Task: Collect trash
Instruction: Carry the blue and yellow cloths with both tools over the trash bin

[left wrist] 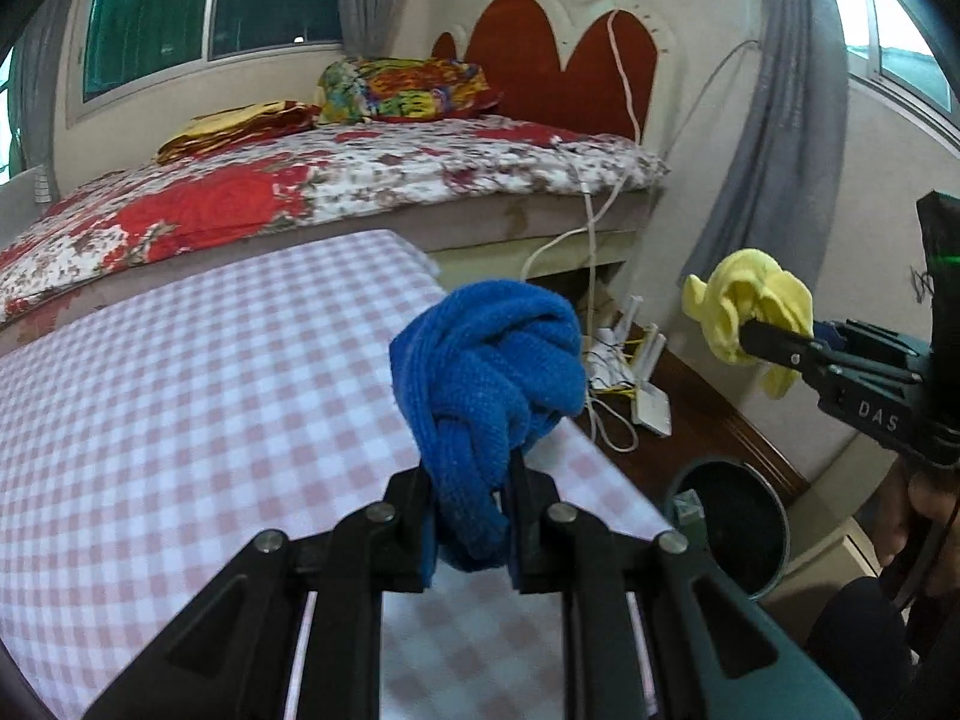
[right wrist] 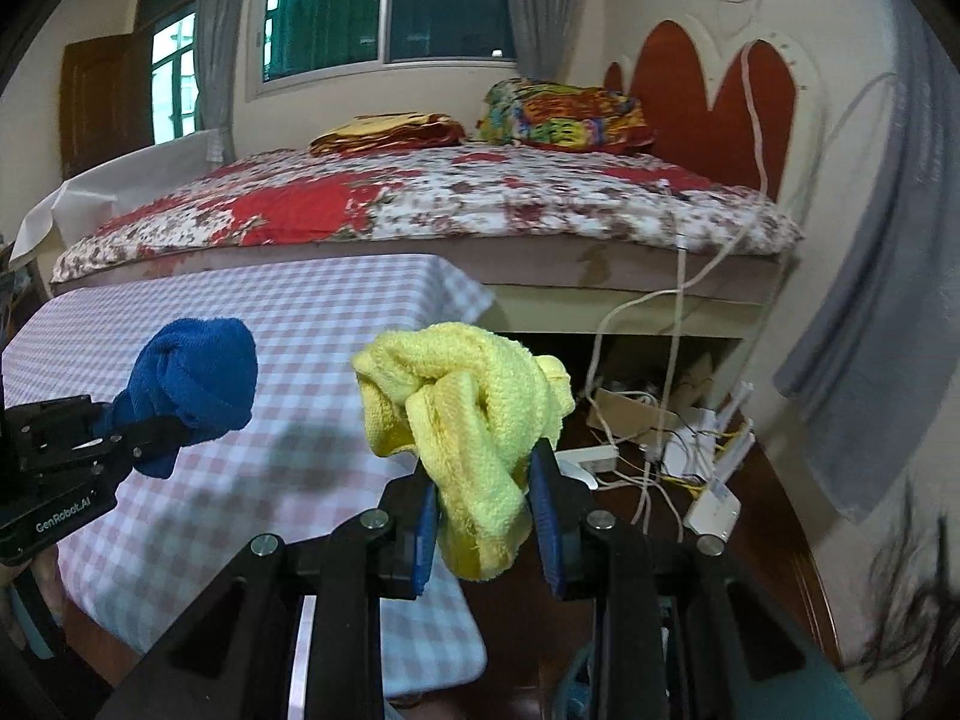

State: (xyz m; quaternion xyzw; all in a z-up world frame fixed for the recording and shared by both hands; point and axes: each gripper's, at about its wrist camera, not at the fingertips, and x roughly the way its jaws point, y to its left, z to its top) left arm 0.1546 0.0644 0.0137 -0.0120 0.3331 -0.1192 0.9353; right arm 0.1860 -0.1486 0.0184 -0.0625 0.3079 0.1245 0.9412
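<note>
A bedroom: a table with a pink checked cloth (left wrist: 180,390) stands before a flowered bed. The left gripper (left wrist: 468,540) is clamped tight on a knotted blue towel (left wrist: 492,360), which sticks forward past the fingertips. The right gripper (right wrist: 483,516) pinches a yellow towel (right wrist: 468,396) in the same way. The dark bin (left wrist: 729,522) lies low, off the table's right edge, probably nearer the right hand.

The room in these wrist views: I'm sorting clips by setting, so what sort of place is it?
Most likely a home bedroom: a bed with a floral quilt, a red heart-shaped headboard on the wall behind it, and curtained windows. A checkered-cloth table stands beside the bed.
</note>
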